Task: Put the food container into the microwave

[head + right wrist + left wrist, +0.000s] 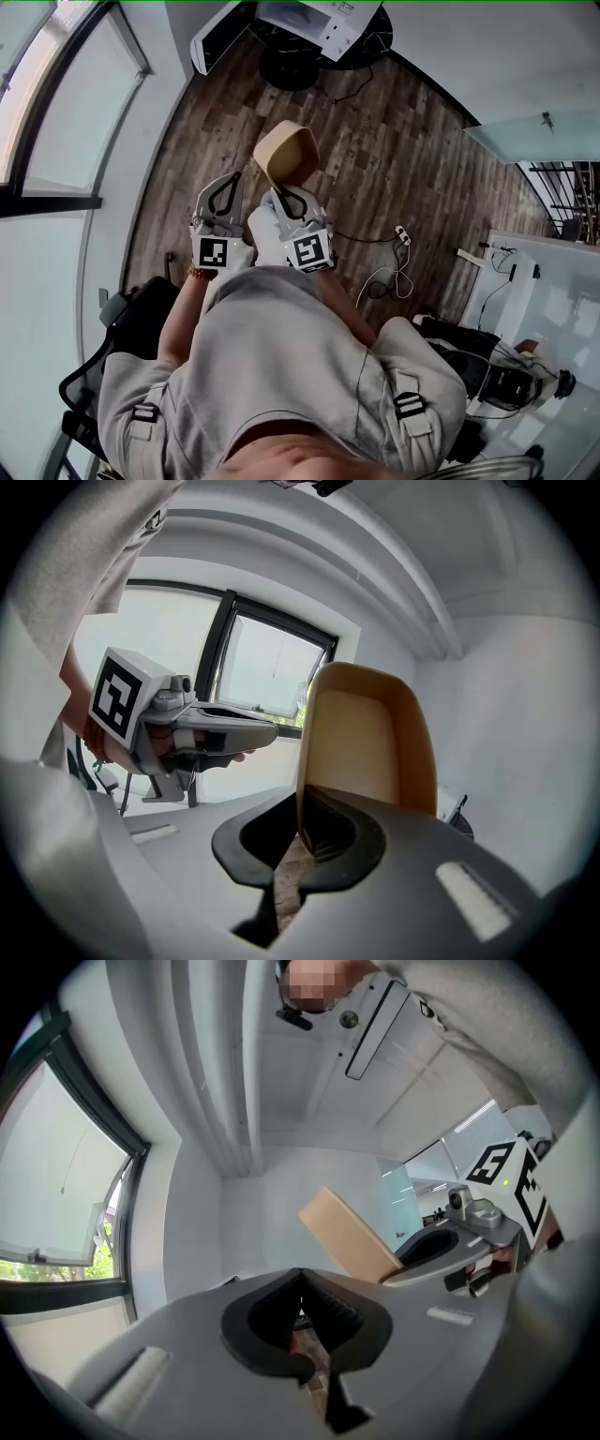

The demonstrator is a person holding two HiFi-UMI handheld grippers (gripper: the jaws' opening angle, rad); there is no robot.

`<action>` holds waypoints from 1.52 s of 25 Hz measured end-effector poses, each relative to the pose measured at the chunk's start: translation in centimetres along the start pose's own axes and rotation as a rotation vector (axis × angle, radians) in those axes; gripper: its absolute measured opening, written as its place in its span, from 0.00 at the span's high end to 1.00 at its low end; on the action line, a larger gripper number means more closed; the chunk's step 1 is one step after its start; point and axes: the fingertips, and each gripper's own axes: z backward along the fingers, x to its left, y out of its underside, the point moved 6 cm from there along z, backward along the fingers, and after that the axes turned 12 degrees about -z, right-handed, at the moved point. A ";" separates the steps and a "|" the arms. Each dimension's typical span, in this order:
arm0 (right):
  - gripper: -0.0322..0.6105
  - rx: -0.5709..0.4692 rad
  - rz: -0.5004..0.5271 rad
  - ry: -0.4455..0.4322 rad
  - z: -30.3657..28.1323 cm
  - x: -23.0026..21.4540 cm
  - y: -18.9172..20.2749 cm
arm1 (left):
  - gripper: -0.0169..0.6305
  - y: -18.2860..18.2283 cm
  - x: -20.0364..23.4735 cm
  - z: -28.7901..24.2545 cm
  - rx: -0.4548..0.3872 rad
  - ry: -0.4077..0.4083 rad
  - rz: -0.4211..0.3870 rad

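A tan food container (286, 155) hangs over the wooden floor, tipped on its side with the hollow facing me. My right gripper (284, 199) is shut on its rim; in the right gripper view the container (366, 738) rises straight out of the closed jaws of the right gripper (300, 834). My left gripper (225, 192) is beside it, shut, with nothing between its fingers, and looks the same in its own view (302, 1312), where the container (349, 1234) shows to the right. The white microwave (323, 23) stands far ahead on a round black table, its door (217, 39) swung open.
A power strip with white cables (401, 236) lies on the floor to the right. A white desk (548, 281) stands at the right, a black chair (117, 323) at my left. A large window (47, 103) runs along the left wall.
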 end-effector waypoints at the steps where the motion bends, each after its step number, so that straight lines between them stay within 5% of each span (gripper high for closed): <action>1: 0.92 -0.011 -0.002 -0.006 -0.5 -0.4 -0.2 | 0.98 0.2 0.3 -0.3 0.010 -0.014 0.002; 19: 0.92 -0.066 -0.081 -0.069 -6.0 -14.4 0.4 | 0.98 -0.6 -0.8 -16.1 0.109 0.032 -0.120; 31: 0.92 -0.061 -0.111 -0.084 -9.3 -18.4 0.7 | 0.98 0.5 -1.6 -21.6 0.126 0.063 -0.093; 38: 0.92 -0.037 -0.093 -0.015 -12.5 -20.7 -0.4 | 0.98 2.3 0.4 -24.9 0.101 0.120 -0.056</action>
